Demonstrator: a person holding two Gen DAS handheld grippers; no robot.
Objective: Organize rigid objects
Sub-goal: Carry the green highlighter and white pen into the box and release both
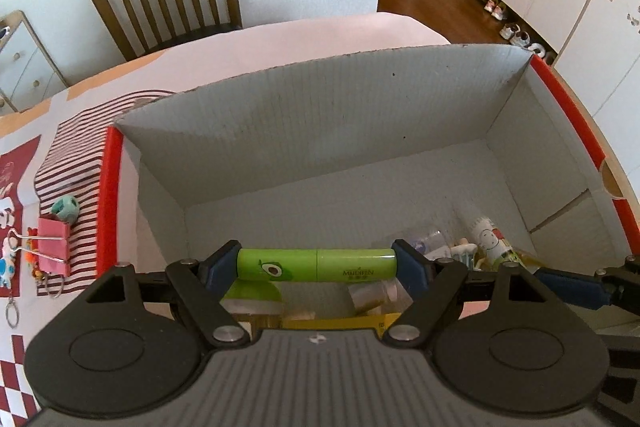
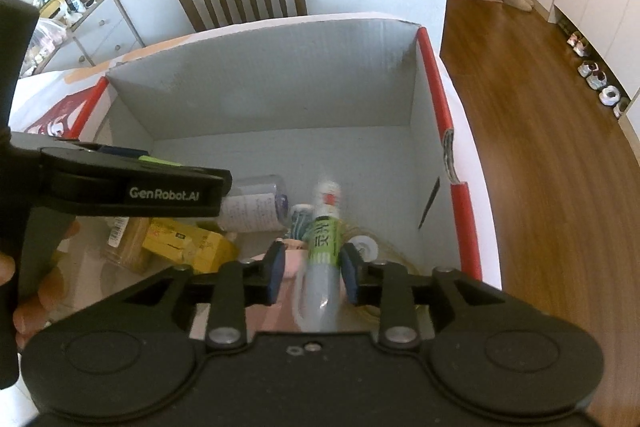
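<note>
One green tube [image 1: 316,264] is pinched lengthwise in the left gripper [image 1: 316,267] over one red-edged cardboard box [image 1: 320,107]. The right gripper [image 2: 311,273] stands slightly spread around one blurred green-and-white bottle [image 2: 322,259]. One pink binder clip [image 1: 54,245] lies beside the box's left wall.

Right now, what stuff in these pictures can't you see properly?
- Left wrist view: the things on the box floor beneath the green tube are mostly hidden by the left gripper.
- Right wrist view: the white-and-green bottle between the right gripper fingers is motion-blurred, so its label is unreadable.
- Right wrist view: the left gripper's body covers most of the green tube.
- Left wrist view: keychains are cut off by the left edge.
</note>
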